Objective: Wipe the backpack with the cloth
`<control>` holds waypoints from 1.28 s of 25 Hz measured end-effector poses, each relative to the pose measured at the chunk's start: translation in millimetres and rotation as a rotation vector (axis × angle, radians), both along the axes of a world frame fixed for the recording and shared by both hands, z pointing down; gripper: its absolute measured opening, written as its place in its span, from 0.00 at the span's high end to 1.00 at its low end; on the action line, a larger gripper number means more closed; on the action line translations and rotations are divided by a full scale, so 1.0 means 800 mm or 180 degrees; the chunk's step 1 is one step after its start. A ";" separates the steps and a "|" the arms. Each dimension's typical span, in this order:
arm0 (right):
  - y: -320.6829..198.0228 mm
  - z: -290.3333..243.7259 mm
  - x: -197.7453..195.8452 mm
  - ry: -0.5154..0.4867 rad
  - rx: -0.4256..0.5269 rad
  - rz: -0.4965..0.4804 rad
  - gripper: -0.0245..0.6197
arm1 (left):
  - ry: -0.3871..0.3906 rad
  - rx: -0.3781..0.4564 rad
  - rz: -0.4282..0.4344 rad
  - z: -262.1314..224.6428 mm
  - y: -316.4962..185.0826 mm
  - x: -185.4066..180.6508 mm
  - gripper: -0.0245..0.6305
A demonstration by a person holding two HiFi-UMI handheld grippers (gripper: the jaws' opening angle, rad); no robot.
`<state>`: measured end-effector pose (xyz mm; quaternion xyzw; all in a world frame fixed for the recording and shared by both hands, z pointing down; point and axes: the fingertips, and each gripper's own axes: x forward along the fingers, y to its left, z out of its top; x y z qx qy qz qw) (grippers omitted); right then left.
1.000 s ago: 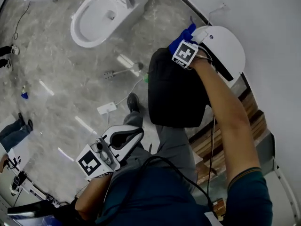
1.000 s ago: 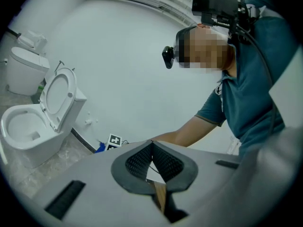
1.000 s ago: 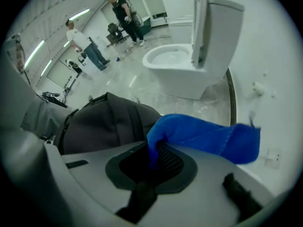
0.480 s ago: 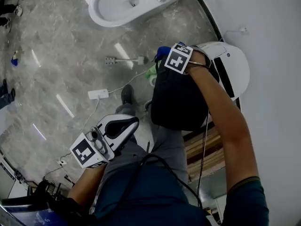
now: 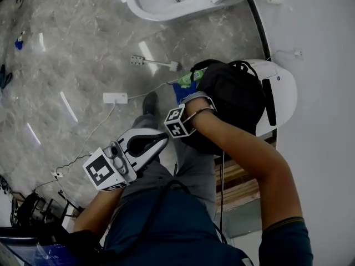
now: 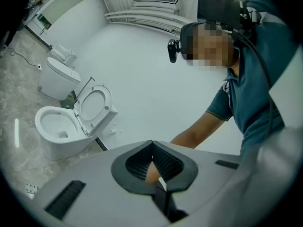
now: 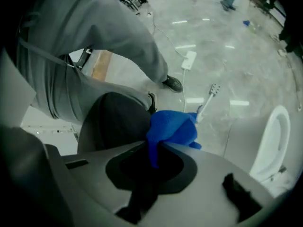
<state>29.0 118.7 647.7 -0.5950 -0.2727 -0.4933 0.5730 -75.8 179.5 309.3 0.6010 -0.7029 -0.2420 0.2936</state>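
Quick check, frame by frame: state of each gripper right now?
Left gripper: shut, nothing between the jaws.
Right gripper: shut on the cloth.

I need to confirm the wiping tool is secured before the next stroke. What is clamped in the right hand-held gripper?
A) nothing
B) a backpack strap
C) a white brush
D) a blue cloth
D: in the right gripper view, the blue cloth is pinched between the shut jaws of the right hand-held gripper, next to the black backpack.
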 end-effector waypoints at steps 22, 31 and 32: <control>0.048 -0.033 0.085 0.0509 0.0364 0.0499 0.90 | -0.0334 -0.0971 0.0085 0.187 0.094 0.038 0.95; 0.029 -0.018 0.052 0.0574 0.0565 0.1037 0.90 | -0.0183 -0.0967 0.0072 0.211 0.118 0.047 0.95; 0.017 -0.015 0.025 0.0491 0.0644 0.1183 0.90 | -0.0174 -0.0962 0.0049 0.211 0.121 0.044 0.95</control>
